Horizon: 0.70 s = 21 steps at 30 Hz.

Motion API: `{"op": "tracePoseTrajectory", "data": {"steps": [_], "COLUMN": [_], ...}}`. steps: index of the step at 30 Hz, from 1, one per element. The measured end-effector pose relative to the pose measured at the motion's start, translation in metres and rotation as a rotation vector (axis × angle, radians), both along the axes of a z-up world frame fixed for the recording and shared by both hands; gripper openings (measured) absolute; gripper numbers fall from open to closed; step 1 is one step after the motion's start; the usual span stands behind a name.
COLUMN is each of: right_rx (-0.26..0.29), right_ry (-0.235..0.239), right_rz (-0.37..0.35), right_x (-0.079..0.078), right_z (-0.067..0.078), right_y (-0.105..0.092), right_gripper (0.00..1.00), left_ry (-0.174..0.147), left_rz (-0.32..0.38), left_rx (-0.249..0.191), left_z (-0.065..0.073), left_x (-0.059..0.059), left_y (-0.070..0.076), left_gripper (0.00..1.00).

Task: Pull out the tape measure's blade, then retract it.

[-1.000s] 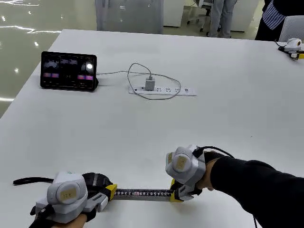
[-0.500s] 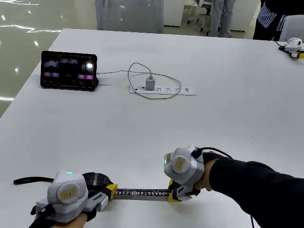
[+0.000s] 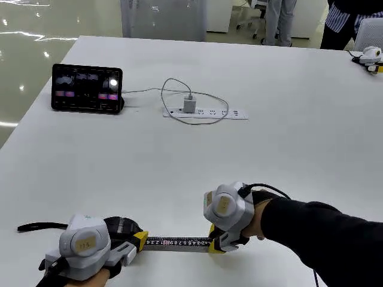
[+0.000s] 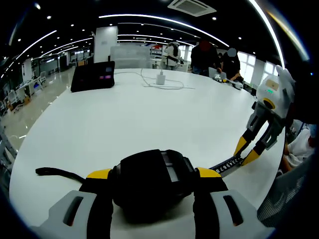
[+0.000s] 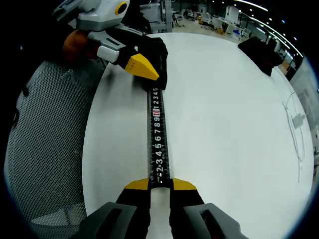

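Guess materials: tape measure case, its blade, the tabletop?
Black rounded tape measure case: matte plastic or rubber, dull soft highlights. Black numbered blade: thin, lies flat and straight, probably coated steel. White tabletop: smooth, faint sheen, likely laminate.

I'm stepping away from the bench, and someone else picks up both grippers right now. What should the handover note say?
Left gripper: shut on the tape measure case, which sits on the white table near its front edge.
Right gripper: shut on the free end of the blade, which lies flat on the table, stretched straight from the case to the jaws.
Done: a short stretch of blade is pulled out.
Left: retract it, probably by guiding the right gripper toward the case while the left gripper holds the case down, then release the end.
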State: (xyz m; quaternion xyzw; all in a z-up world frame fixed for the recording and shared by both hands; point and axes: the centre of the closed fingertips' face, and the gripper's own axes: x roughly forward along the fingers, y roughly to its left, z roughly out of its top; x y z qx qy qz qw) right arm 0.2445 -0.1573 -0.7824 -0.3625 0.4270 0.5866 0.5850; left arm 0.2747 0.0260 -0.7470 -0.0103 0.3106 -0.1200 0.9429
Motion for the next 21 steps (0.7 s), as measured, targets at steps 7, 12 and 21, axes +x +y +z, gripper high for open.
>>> {"op": "tracePoseTrajectory", "data": {"steps": [7, 12, 21], "right_rx": [0.007, 0.004, -0.003], "right_ry": [0.004, 0.000, -0.012], "right_rz": [0.000, 0.008, 0.006], "right_x": [0.001, 0.001, 0.002], "right_z": [-0.001, 0.000, -0.001], "right_y": [0.003, 0.007, 0.011], "right_gripper": [0.10, 0.10, 0.10], "left_ry": [0.001, 0.001, 0.001], "left_rz": [0.000, 0.000, 0.002], "left_rx": [-0.001, -0.001, -0.001], "left_z": [0.000, 0.000, 0.000], "left_x": [0.000, 0.000, 0.000], "left_y": [0.000, 0.000, 0.000], "left_gripper": [0.61, 0.61, 0.60]}}
